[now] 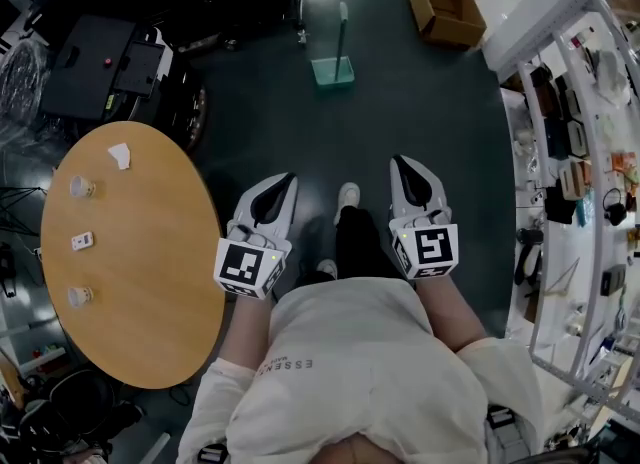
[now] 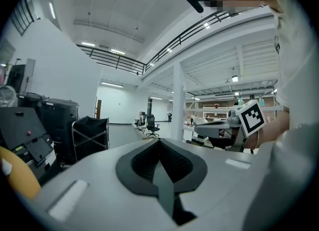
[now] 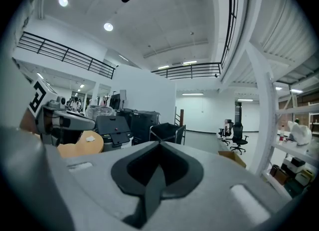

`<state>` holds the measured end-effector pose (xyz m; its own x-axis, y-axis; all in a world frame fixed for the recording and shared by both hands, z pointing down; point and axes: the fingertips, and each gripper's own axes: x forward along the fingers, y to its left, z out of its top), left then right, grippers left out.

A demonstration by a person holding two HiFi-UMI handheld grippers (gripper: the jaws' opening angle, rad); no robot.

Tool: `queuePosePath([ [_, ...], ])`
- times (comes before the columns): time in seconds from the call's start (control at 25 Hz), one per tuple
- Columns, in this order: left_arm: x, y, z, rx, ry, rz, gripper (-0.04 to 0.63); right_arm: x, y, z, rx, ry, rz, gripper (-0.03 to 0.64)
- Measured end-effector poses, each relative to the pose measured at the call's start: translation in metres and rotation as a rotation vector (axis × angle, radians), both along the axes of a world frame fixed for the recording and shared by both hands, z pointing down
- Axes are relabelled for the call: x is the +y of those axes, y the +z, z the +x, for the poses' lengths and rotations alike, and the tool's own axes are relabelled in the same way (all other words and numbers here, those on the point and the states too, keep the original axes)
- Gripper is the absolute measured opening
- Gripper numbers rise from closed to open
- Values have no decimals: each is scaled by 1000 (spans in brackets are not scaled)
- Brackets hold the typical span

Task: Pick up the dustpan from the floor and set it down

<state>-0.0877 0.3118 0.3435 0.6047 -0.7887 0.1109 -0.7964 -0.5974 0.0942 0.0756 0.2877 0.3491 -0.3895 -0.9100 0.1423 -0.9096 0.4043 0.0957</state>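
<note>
The dustpan (image 1: 334,64) stands on the dark floor well ahead of me, a pale green pan with its handle upright. My left gripper (image 1: 292,180) and right gripper (image 1: 401,163) are held side by side in front of my body, far short of it. Both point forward, nearly level, with their jaws shut and nothing between them. In the left gripper view the left gripper (image 2: 159,140) is closed against the hall beyond. The right gripper (image 3: 160,143) looks the same in its own view. The dustpan shows in neither gripper view.
A round wooden table (image 1: 150,282) with small items stands at my left. A black cart (image 1: 110,62) is beyond it. White shelving (image 1: 575,152) runs along the right. A cardboard box (image 1: 445,7) lies on the floor beyond the dustpan.
</note>
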Motion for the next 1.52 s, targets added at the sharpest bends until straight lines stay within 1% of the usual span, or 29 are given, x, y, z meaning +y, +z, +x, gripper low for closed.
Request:
queuePosePath([
  [0.16,-54,10,-3,9,-37,-24,15,-60,12,0,-23,-32,-24,-9],
  [0.24,-89,8,2,-13,-37,-11,15,-98,15,3,-39,-43,-32,-9],
  [0.32,-127,0,9,-31,-26,20,17,-139,14,7,-43,-52,-34,-9],
  [0.4,-167,-8,16,-16,-18,36,17,-181,15,13,-34,-61,-39,-9],
  [0.48,-207,-12,20,10,-21,22,17,-223,16,22,-26,-59,-48,-9],
  [0.64,-273,-10,25,12,-70,9,17,-292,22,37,-9,-68,-64,-9],
  [0.76,-307,-5,27,8,-93,-8,17,-330,32,43,-7,-71,-100,-9],
  [0.92,-341,6,25,7,-102,-38,17,-362,49,41,-18,-64,-149,-9],
  [1.2,-417,39,19,40,-74,-95,17,-427,82,30,-9,-25,-234,-9],
  [1.36,-472,72,13,46,-55,-135,17,-477,113,25,14,11,-318,-9],
  [1.52,-528,90,7,55,-42,-159,17,-528,145,15,38,24,-411,-9],
])
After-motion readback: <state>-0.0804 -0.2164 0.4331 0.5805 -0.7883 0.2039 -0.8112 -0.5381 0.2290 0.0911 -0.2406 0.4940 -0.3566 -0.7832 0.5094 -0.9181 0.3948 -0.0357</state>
